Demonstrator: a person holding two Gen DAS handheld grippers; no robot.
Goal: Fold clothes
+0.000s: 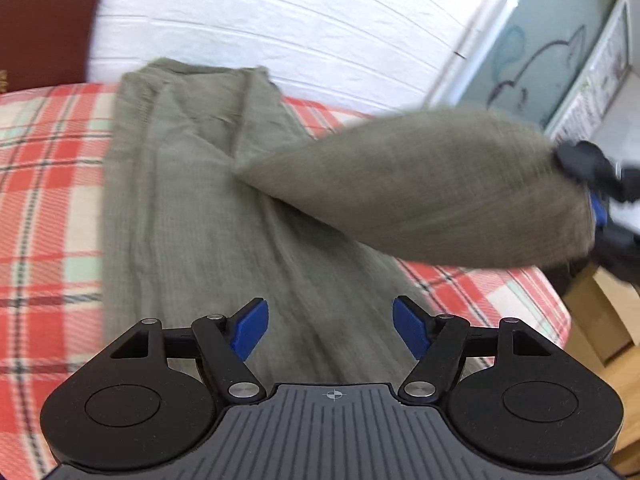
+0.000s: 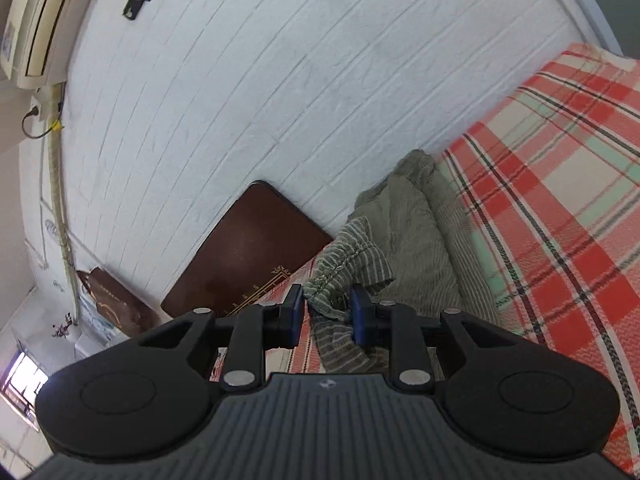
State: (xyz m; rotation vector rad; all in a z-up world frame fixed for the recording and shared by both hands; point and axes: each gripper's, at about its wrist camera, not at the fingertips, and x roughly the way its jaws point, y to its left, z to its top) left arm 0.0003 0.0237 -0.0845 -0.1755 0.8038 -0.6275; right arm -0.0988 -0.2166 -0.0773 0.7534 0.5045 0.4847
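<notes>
An olive-green ribbed garment [image 1: 192, 200] lies lengthwise on the plaid bed cover [image 1: 48, 200]. My left gripper [image 1: 332, 320] hangs open just above the garment's near end, nothing between its blue pads [image 1: 250, 330]. At the right, one part of the garment [image 1: 420, 192] is lifted off the bed and blurred, with my right gripper [image 1: 596, 192] gripping its end. In the right wrist view, the right gripper [image 2: 328, 312] is shut on a bunched, gathered edge of the garment [image 2: 416, 240], which trails away across the bed cover [image 2: 560, 220].
A white brick wall [image 2: 280, 80] runs behind the bed, with a dark brown headboard [image 2: 248, 256] against it. An air conditioner [image 2: 32, 20] hangs high on the wall. Wooden furniture [image 1: 600, 320] stands past the bed's right edge, and a frosted glass panel [image 1: 540, 60] lies beyond.
</notes>
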